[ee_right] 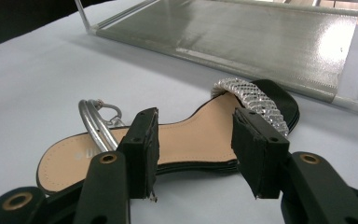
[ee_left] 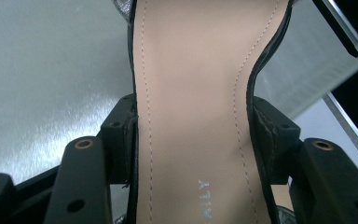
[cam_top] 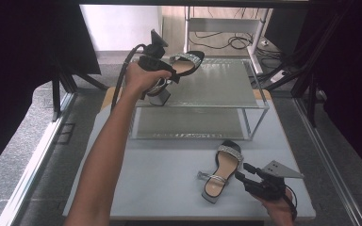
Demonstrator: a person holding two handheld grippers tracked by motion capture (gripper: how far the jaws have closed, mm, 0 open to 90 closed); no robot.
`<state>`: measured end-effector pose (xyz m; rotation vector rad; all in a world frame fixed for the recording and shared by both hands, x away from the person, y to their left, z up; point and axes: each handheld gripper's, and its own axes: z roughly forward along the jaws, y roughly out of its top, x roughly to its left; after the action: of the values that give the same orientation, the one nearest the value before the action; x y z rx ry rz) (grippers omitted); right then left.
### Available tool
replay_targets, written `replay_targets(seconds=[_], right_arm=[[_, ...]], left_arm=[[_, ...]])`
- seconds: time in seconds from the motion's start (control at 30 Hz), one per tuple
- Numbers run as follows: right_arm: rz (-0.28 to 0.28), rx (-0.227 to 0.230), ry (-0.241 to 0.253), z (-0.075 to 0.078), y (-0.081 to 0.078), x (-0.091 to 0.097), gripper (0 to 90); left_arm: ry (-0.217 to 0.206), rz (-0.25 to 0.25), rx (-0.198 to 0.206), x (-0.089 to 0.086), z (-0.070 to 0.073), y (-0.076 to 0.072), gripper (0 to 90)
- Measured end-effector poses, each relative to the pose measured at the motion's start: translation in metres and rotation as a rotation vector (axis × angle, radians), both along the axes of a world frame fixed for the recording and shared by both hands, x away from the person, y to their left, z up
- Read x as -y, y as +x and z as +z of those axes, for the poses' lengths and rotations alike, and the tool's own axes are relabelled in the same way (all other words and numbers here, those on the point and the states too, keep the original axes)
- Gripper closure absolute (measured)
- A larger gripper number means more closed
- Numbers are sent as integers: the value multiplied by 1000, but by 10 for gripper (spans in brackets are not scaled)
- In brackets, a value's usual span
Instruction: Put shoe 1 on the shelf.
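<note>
Two matching sandals, black-edged w/ tan stitched insoles, a sparkly rhinestone band over the toes, silver block heel and thin silver ankle strap.

Landmark: the two-tier shelf rack (cam_top: 259, 101), thin metal frame, brushed, dull-silver panels that catch the light.

Held sandal (cam_top: 185, 66) — lifted just above the rack's top tier, toward its left end, toe pointing over the tier, block heel hanging off the near-left edge. In the left gripper view the insole (ee_left: 196, 93) runs up between the jaws, smooth leather-like, dotted stitch line along each side, faint printed letters near the bottom; the black pads press on both edges at the narrow waist. So the left tool (cam_top: 162, 63) is clamped on this sandal across its width.

Second sandal (cam_top: 222, 170) lies flat on the pale grey surface (cam_top: 160, 179) in front of the rack, toward its right end, toe toward the rack, heel toward the person. Its strap (ee_right: 93, 123) — rounded silver metal-look loop w/ a small clasp ring — stands up near the heel. Toe band is a mesh of tiny faceted stones; sole a thin black stack.

Right tool (cam_top: 249, 175) sits low, just right of that sandal and in front of the rack. In the right gripper view its jaws stand apart w/ the sandal's waist behind the gap; pads not pressing on it — released, holding nothing.
</note>
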<state>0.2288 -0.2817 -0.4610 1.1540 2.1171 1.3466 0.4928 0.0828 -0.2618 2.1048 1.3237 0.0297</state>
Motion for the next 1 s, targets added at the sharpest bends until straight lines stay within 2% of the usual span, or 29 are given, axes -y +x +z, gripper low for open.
replay_targets(seconds=[0.13, 0.53, 0.87, 0.97, 1.0], right_arm=[[0, 1, 3, 1, 0, 2, 510], [-2, 3, -22, 0, 2, 0, 509], [1, -2, -36, -3, 3, -3, 506], [4, -2, -40, -4, 3, -4, 505], [5, -2, -40, -4, 3, -5, 505]], left_arm=[[-18, 41, -11, 3, -7, 11, 422], [7, 166, -44, 4, -32, 41, 421], [55, 245, -71, 10, -45, 52, 418], [56, 252, -73, 9, -45, 53, 417], [44, 263, -74, 9, -46, 54, 415]])
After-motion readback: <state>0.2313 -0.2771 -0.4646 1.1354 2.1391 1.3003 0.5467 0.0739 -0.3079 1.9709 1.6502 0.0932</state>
